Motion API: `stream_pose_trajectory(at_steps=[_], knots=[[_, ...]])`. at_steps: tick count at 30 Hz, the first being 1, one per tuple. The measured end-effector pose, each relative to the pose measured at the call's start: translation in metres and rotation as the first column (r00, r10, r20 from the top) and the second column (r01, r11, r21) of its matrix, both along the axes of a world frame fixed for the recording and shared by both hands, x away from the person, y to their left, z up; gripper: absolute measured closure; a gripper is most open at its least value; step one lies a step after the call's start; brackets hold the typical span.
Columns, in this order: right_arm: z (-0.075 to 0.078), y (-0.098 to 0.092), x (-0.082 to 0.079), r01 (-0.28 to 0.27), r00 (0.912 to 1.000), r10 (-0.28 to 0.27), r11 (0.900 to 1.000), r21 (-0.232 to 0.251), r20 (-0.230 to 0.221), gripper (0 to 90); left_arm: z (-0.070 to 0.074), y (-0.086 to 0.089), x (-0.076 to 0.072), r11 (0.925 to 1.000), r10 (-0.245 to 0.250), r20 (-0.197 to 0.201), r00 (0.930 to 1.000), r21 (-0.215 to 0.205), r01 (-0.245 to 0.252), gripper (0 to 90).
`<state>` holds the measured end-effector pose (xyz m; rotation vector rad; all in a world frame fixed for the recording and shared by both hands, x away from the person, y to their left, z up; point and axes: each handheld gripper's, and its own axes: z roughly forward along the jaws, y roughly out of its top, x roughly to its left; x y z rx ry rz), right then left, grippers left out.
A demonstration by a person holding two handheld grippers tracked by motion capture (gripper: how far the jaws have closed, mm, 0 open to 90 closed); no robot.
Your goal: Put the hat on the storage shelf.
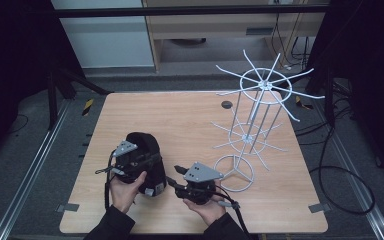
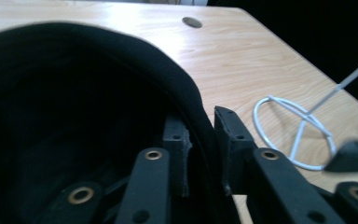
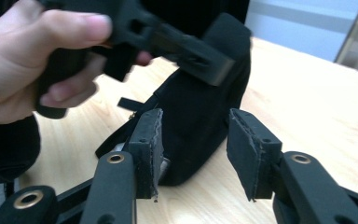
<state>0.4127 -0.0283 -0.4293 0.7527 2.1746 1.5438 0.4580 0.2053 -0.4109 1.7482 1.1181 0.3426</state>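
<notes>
Tongs first: our left tongs (image 2: 200, 149) are clamped on the rim of the black cap (image 1: 142, 150), one pad inside the crown and one outside, as the left gripper view shows plainly. Our right tongs (image 3: 193, 154) stand apart, their pads on either side of the cap's lower edge without pressing it. The cap sits upright near the front edge of the bench (image 1: 190, 107), left of centre, and the white wire rack (image 1: 252, 125) stands well apart toward the right edge.

We judge the step in hand to be a hand-over of the grip, so that the cap can go up onto the rack. To do it well we should keep the left clamp firm on the rim, draw the right tongs clear without snagging the strap (image 3: 130, 102), and lift the cap with its opening held wide so an arm of the rack can enter it.

Some things are hard to make out. From above, our hands and the grey plates cover both sets of pads. The cap's inside is one dark mass in the left gripper view. The blurred left hand (image 3: 32, 56) crowds the right gripper view, and we cannot tell how the strap is fastened.
</notes>
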Motion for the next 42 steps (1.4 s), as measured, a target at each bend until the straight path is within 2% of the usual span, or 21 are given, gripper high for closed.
stream_pose_trajectory(at_steps=[4,7,13,17,20,23,25,31,34,36,41,42], knots=[[0.004,-0.009,0.003,0.026,0.9996,-0.026,1.0,0.0,-0.006,53.2,0.009,0.007,-0.007,0.9996,-0.019,0.021,0.9996,-0.019,0.019,79.3],[0.003,-0.01,0.005,0.024,0.9996,-0.024,1.0,-0.006,-0.015,51.6,0.017,0.012,-0.012,0.9985,-0.04,0.042,0.9984,-0.038,0.041,80.4],[-0.007,0.0,0.007,0.005,0.9994,-0.006,1.0,-0.024,-0.034,49.6,0.032,0.015,-0.023,0.9926,-0.099,0.102,0.9898,-0.06,0.105,80.9],[-0.013,0.002,0.009,0.011,0.9989,-0.012,0.999,-0.03,-0.045,49.3,0.033,0.012,-0.026,0.9918,-0.113,0.112,0.9873,-0.046,0.119,80.9],[-0.015,0.001,0.009,0.004,0.9983,-0.005,1.0,-0.011,-0.059,49.0,0.031,0.009,-0.027,0.9917,-0.117,0.11,0.987,-0.041,0.122,80.9],[-0.016,0.004,0.007,-0.027,0.9981,0.027,1.0,-0.003,-0.056,49.7,0.03,0.008,-0.026,0.991,-0.122,0.106,0.9869,-0.044,0.127,81.0],[-0.017,0.008,0.007,-0.043,0.9974,0.042,0.999,-0.018,-0.058,51.8,0.03,0.007,-0.026,0.9901,-0.126,0.109,0.986,-0.047,0.132,81.0],[-0.024,0.013,0.008,-0.083,0.9926,0.081,0.996,-0.022,-0.09,55.7,0.035,0.007,-0.028,0.9887,-0.126,0.127,0.9838,-0.065,0.135,81.3],[-0.024,0.018,0.006,-0.109,0.9911,0.106,0.994,-0.029,-0.08,55.9,0.036,0.007,-0.029,0.9861,-0.133,0.132,0.9822,-0.082,0.145,81.4],[-0.025,0.02,0.006,-0.115,0.991,0.113,0.993,-0.031,-0.071,60.0,0.036,0.006,-0.03,0.9853,-0.137,0.133,0.9816,-0.084,0.148,81.5],[-0.027,0.022,0.008,-0.11,0.9904,0.108,0.994,-0.027,-0.087,85.3,0.035,0.006,-0.03,0.9848,-0.142,0.132,0.981,-0.081,0.154,81.6],[-0.027,0.022,0.008,-0.108,0.9904,0.106,0.994,-0.026,-0.089,86.9,0.035,0.006,-0.03,0.9845,-0.141,0.132,0.9812,-0.086,0.153,81.6]])
